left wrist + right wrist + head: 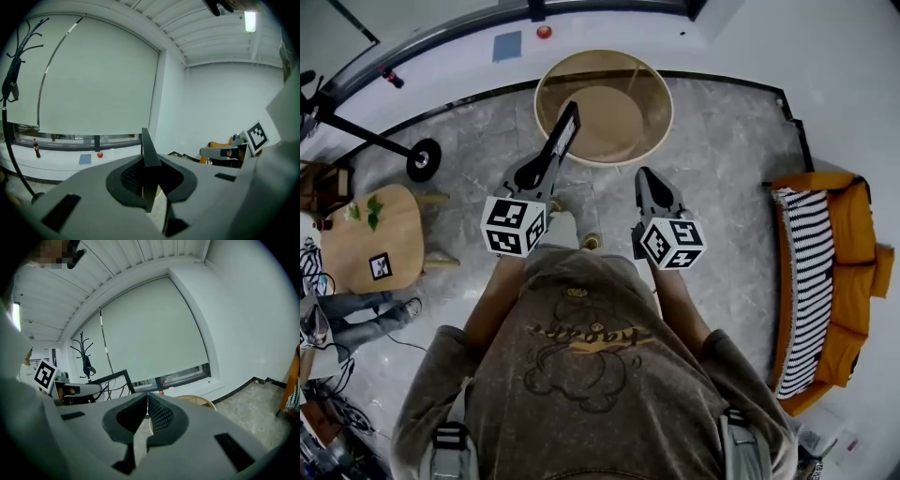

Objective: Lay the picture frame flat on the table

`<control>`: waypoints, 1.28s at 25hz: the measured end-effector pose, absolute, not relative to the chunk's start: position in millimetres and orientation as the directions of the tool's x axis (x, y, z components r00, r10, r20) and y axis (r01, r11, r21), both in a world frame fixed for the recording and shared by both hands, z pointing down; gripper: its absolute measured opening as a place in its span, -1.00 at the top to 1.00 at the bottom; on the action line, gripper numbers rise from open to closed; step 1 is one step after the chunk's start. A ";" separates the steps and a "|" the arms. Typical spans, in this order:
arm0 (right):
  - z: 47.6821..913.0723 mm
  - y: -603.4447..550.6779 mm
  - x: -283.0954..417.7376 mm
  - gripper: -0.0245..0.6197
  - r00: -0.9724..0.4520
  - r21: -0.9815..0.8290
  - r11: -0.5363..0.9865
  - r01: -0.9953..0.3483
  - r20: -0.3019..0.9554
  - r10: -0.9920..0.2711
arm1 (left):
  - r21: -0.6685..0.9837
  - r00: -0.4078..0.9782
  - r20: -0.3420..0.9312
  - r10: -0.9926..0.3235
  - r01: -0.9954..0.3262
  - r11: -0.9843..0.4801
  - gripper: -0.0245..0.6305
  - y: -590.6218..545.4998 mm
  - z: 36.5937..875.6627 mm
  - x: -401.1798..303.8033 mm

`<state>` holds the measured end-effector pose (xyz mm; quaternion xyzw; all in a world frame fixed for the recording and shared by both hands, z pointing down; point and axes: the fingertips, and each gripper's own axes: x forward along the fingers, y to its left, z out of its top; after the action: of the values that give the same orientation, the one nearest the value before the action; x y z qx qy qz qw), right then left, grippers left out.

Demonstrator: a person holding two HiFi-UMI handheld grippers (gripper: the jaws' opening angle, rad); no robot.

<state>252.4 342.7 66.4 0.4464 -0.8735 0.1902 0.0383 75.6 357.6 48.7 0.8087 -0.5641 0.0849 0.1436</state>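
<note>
Head view: the camera looks steeply down from above the person (581, 375), near enough to fill the lower half with shoulders. It takes in the left claw (546, 161), the right claw (645, 176) and the round counter (667, 105) just ahead of both. Each gripper view sits close behind its own claw's jaws, facing almost level toward the window blind (93, 79). Both share that blind. Each catches the other claw at its inner side, and the right also shows the counter's rim.
</note>
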 end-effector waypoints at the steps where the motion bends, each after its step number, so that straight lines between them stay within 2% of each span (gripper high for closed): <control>1: 68.1 340.5 250.5 0.86 -0.601 -0.302 0.530 -0.793 0.239 -0.763 | 0.137 0.349 0.300 -0.888 -0.937 -0.322 0.76 355.3 49.6 74.8; 32: 88.2 168.9 219.5 0.86 -0.578 -0.325 0.490 -0.809 0.285 -0.765 | 0.197 0.407 0.350 -0.844 -0.913 -0.358 0.76 171.0 77.9 55.8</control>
<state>219.5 168.9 88.2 0.4567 -0.8615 0.2159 0.0509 55.8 171.0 77.9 0.8187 -0.5363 0.0943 0.1823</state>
